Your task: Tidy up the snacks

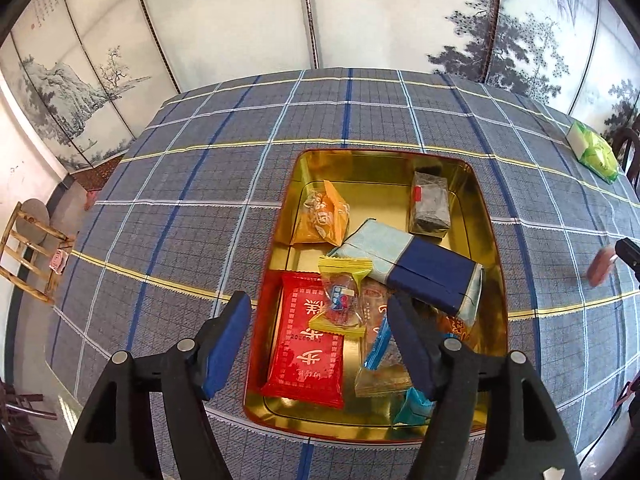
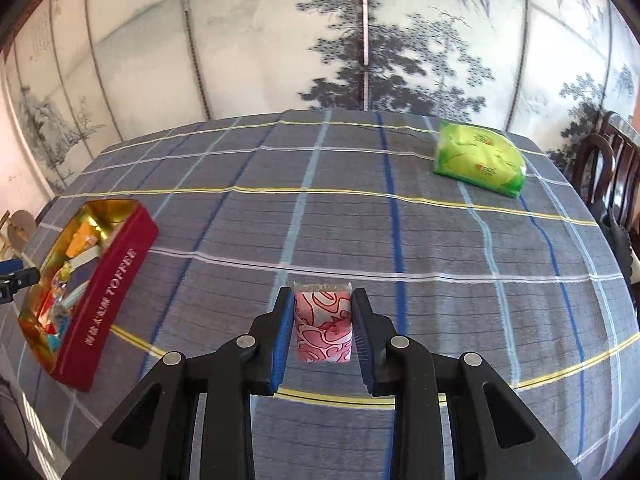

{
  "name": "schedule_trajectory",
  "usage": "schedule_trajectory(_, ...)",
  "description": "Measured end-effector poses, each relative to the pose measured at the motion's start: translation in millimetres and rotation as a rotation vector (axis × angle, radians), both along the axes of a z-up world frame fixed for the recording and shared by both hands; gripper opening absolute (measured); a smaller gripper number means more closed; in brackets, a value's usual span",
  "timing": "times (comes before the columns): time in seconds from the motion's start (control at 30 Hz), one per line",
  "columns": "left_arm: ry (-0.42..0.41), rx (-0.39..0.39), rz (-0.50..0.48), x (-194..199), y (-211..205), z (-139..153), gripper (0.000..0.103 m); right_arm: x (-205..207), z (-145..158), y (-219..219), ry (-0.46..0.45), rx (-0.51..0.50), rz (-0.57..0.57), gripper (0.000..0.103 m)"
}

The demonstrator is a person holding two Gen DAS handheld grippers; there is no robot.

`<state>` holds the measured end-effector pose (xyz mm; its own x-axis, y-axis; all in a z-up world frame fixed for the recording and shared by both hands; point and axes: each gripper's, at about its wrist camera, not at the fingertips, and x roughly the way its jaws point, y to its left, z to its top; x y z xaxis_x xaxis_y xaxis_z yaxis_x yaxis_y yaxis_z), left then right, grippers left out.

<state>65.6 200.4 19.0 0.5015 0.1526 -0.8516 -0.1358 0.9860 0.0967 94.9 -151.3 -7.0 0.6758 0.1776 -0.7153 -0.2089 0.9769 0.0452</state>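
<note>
Home dining room – plaid tablecloth [image 2: 340,220], painted screen [image 2: 280,40].

My left camera looks steeply down, close over the tin [image 1: 494,216]. My right camera looks down across the table [image 2: 400,208], farther from it. Both see the tin and green pack [image 2: 480,158].

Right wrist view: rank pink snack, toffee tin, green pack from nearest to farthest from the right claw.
1. Pink patterned snack: clamped between the right claw's pads.
2. Red toffee tin: on the cloth, out to the left.
3. Green pack: far right, near the table's back edge.
</note>
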Motion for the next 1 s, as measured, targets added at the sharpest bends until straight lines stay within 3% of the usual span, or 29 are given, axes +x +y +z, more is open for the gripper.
schedule_trajectory(0.2,-0.008,-0.02,0.048,-15,20,4,0.07,-6,4,65,-0.005,0.009,0.129,0.021)
schedule_trajectory(0.3,-0.019,-0.014,0.061,-24,29,6,0.07,-5,2,62,-0.017,0.0,0.088,0.022)
schedule_trajectory(0.43,-0.026,-0.011,0.08,-29,38,6,0.071,1,-5,41,0.051,0.018,0.061,0.023)
schedule_trajectory(0.57,-0.02,-0.032,0.087,-31,44,3,0.072,0,-15,50,0.088,-0.008,0.128,0.025)
schedule_trajectory(0.7,-0.004,-0.03,0.083,-34,46,0,0.072,7,-23,69,0.092,-0.118,0.231,0.037)
schedule_trajectory(0.8,0.0,-0.034,0.085,-37,48,0,0.072,19,-24,76,0.129,-0.149,0.331,0.039)
schedule_trajectory(1.0,0.022,-0.042,0.111,-38,53,-6,0.073,32,-41,82,0.216,-0.25,0.427,0.042)
